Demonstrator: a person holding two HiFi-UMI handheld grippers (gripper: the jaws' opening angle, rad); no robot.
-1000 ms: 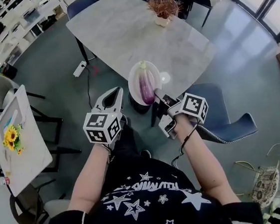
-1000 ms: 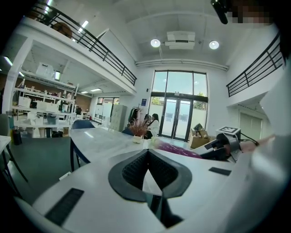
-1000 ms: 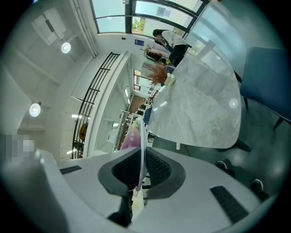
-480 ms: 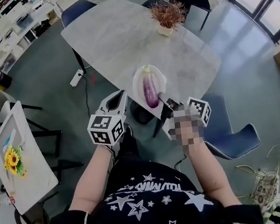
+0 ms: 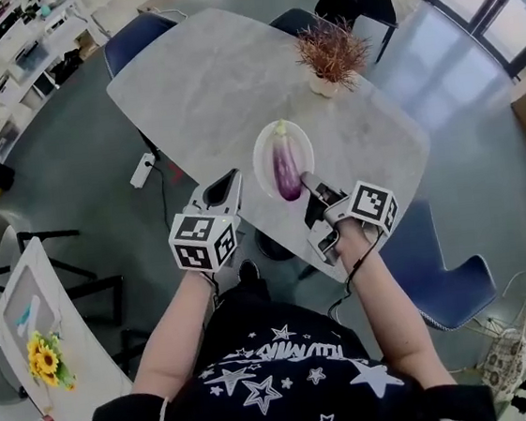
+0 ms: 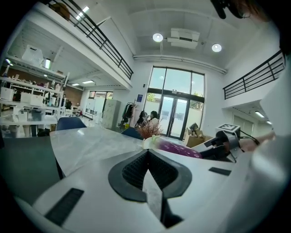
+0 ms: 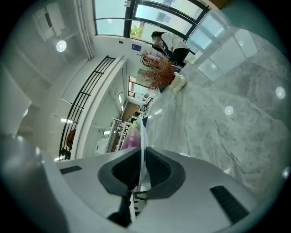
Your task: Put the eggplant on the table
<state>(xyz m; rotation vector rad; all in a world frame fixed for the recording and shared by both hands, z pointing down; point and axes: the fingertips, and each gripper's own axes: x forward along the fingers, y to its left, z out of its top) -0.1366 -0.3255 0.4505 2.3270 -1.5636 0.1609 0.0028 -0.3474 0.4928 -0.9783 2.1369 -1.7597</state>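
Note:
A purple eggplant (image 5: 286, 170) lies on a white plate (image 5: 262, 156) over the near part of the marble table (image 5: 201, 80). My right gripper (image 5: 306, 185) is shut on the plate's near rim. In the right gripper view the plate (image 7: 142, 134) shows edge-on between the jaws, with the eggplant (image 7: 131, 139) beside it. I cannot tell if the plate rests on the table. My left gripper (image 5: 232, 181) is shut and empty, just left of the plate at the table's edge. In the left gripper view the left gripper's (image 6: 148, 152) jaws meet, and the eggplant (image 6: 176, 148) lies ahead to the right.
A pot of dried plant (image 5: 332, 56) stands on the table's far right. Blue chairs (image 5: 449, 273) stand at the right and at the far side (image 5: 134, 33). A power strip (image 5: 141, 170) lies on the floor. A side table with sunflowers (image 5: 44, 360) stands at the lower left.
Both grippers have moved forward. The plate with the eggplant has gone from the table's near edge to further over the tabletop.

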